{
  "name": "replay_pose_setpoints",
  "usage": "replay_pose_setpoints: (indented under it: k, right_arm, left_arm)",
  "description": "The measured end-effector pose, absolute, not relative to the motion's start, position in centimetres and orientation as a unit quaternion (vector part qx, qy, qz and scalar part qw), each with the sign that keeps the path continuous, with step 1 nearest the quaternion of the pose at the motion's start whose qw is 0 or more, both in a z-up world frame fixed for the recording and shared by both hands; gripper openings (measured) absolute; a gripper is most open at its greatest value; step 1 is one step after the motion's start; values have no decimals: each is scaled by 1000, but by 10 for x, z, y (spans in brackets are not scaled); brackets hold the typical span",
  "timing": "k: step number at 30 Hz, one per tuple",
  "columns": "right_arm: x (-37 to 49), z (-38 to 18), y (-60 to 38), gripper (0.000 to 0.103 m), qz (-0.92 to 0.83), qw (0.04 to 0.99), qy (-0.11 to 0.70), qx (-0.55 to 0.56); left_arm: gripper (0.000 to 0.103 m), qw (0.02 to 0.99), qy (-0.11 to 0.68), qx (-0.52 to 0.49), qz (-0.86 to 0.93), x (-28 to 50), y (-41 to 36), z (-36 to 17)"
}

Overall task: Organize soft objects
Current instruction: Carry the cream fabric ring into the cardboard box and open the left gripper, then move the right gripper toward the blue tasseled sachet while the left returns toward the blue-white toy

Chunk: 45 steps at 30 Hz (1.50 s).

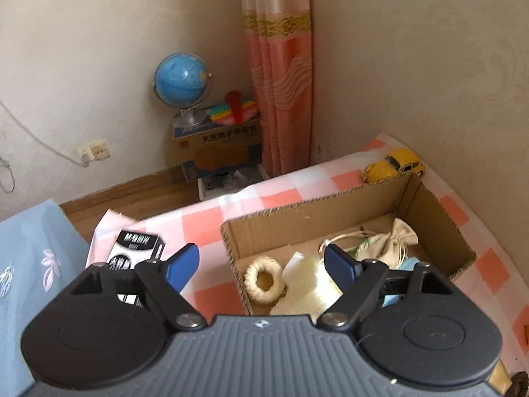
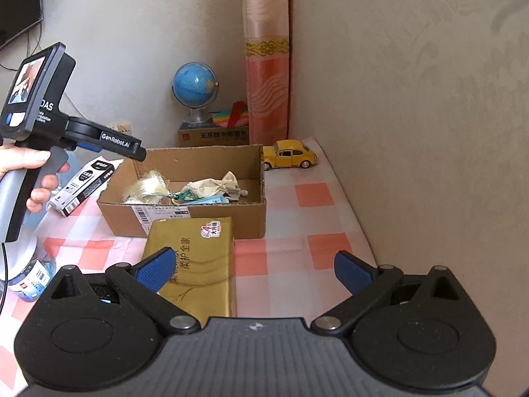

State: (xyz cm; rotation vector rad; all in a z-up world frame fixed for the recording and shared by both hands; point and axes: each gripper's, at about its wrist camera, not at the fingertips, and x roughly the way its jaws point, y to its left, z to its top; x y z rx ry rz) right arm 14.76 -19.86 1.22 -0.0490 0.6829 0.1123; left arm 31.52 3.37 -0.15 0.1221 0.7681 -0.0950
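An open cardboard box [image 1: 297, 218] stands on the pink-checked cloth. It holds a cream woven ring [image 1: 264, 279], a pale fringed tassel [image 2: 148, 188], a beige drawstring pouch [image 1: 393, 238] and a blue face mask [image 2: 211, 200]. My left gripper [image 1: 261, 259] hovers open above the box's near-left part, nothing between its pads. In the right wrist view a hand holds that left gripper [image 2: 140, 154] over the box's left rear corner. My right gripper [image 2: 254, 261] is open above a gold tissue pack [image 2: 198, 258], which lies in front of the box beside the left finger, not pinched.
A yellow toy car [image 2: 289, 157] sits behind the box by the wall. A black-and-white carton [image 2: 82, 185] lies left of the box, and a water bottle [image 2: 31, 274] at the left edge. A blue cloth [image 1: 29, 281] and a globe [image 1: 182, 82] on stacked boxes lie beyond.
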Motion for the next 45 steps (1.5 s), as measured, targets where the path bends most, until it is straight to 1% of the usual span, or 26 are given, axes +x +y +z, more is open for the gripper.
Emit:
replay_pose_setpoints:
  k: [3,5,6,13,20,27,31,38,45]
  right_arm:
    - [145,13,-198,103,62,941,333,-21]
    - [143,13,-197,103,63,939,336,-21]
    - [142,13,-196,103,63,939,337,-22]
    - [121,19,-188,103,82,939,334,-35]
    - [97,17,-189,103,91,938,332,-40]
    - [83,-6,-195,103,100,932,344,-48]
    - [78,-23,-195,103,108,925,361,-58]
    - [76,-48,-178,103,144,905,392,-78]
    - [81,-71,-152,103,178,884,420,-101]
  left_arm:
    - [88,927,368,63,-48,297,36,7]
    - [96,930,358,64,-46,282,35,12]
    - [96,932,353,63,-48,273,36,15]
    - [97,934,347,57,-67,208,38,29]
    - [99,933,346,69,-73,147,38,31]
    - [100,934,348,40,-69,95,38,8]
    - [100,935,347,51,-55,71,35,-9]
    - [100,927,372,-1,-46,56,47,-35]
    - [100,922,387,-1,-25,56,58,-49]
